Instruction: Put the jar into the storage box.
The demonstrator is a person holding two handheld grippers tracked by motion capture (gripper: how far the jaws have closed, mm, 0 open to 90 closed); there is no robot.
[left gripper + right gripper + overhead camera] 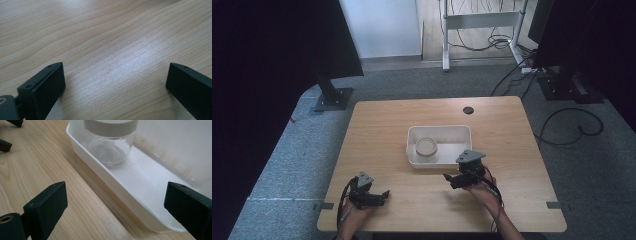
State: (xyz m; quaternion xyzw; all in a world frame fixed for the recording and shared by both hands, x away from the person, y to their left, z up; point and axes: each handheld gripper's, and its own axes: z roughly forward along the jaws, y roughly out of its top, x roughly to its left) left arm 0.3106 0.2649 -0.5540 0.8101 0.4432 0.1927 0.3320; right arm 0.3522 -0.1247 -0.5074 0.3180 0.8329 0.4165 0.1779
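Note:
A white tray (462, 131) sits at the middle of the wooden table (382, 135), with a clear glass jar (426, 147) with a beige lid standing upright in its left half. My right gripper (448, 181) is open just in front of the tray's near edge and points left. In the right gripper view its jaws (116, 186) straddle the tray's near rim (130, 195), with the jar (110, 147) farther ahead and untouched. My left gripper (384, 196) rests open near the table's front left, over bare wood (115, 67). Its jaw tips also appear in the right gripper view (11, 133).
A round cable hole (468, 110) lies at the table's far edge. Dark monitor stands (332, 97) and a white desk frame (479, 22) rise beyond the table, with cables (572, 125) across the grey carpet. Bare wood spans the table's left half.

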